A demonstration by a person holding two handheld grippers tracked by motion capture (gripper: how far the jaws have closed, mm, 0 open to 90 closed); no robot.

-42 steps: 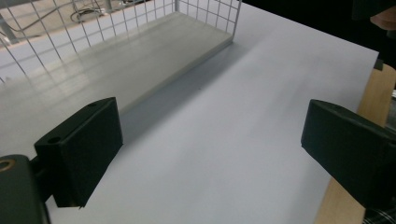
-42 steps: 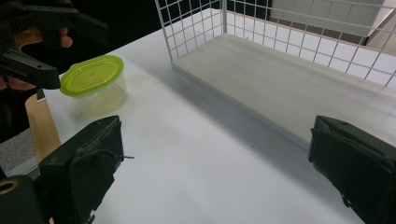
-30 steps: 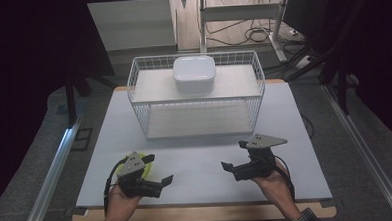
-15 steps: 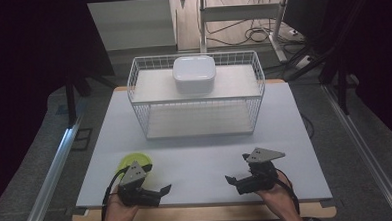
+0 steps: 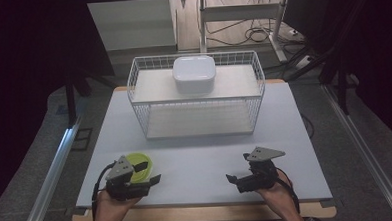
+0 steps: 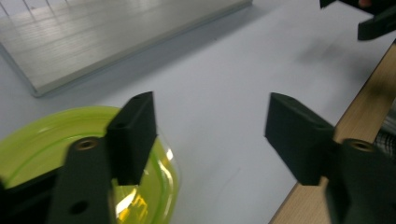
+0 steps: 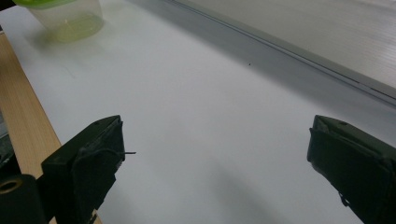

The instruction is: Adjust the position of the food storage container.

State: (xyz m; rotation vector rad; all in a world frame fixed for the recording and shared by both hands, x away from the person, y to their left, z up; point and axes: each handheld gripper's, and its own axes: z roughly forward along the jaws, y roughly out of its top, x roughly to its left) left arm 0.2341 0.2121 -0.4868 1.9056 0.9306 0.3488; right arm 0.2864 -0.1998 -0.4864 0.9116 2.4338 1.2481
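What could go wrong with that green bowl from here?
One pad of the left gripper sits over the rim of the green bowl, its jaws just closing with nothing squeezed: they may clip the rim and tip it. The bowl is near the table front edge, so a shove could send it off.

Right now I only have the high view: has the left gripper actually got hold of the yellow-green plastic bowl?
Observer: Not yet. In the left gripper view, the left gripper has just been closing, but one jaw sits over the yellow-green translucent plastic bowl and the other stands apart over the white table. Only the bowl's edge reaches between them.
Operator: And the right gripper?
Observer: The right gripper is wide open, with only table surface between its jaws.
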